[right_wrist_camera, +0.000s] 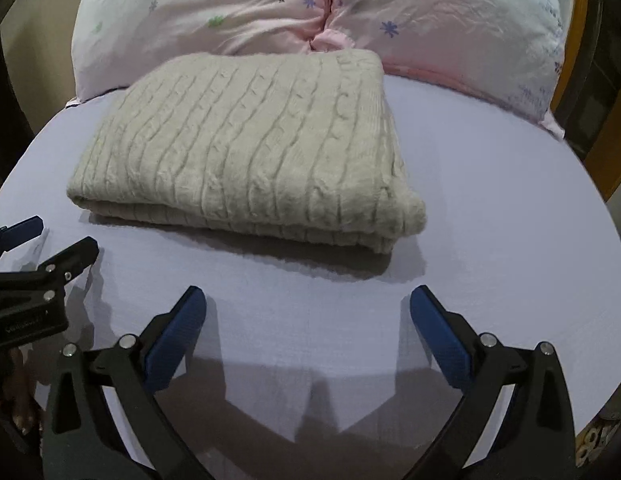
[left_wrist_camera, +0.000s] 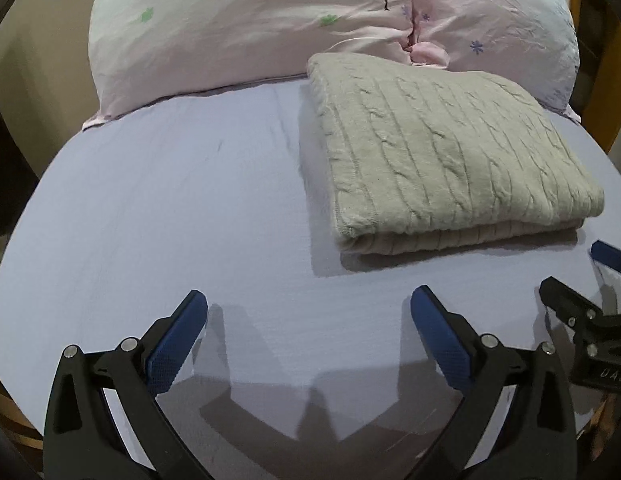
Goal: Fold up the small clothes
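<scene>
Folded knit sweater (left_wrist_camera: 442, 152) on bed sheet (left_wrist_camera: 170, 208) — ahead of left gripper (left_wrist_camera: 308, 312), right gripper (right_wrist_camera: 308, 308), both spread, empty.

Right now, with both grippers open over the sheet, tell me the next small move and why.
Probably hold both back and do nothing more to the sweater. It already lies in a neat folded stack on the sheet, near the pillows. The left hand-held gripper and right hand-held gripper are open, empty and short of it. No other garment shows.
</scene>
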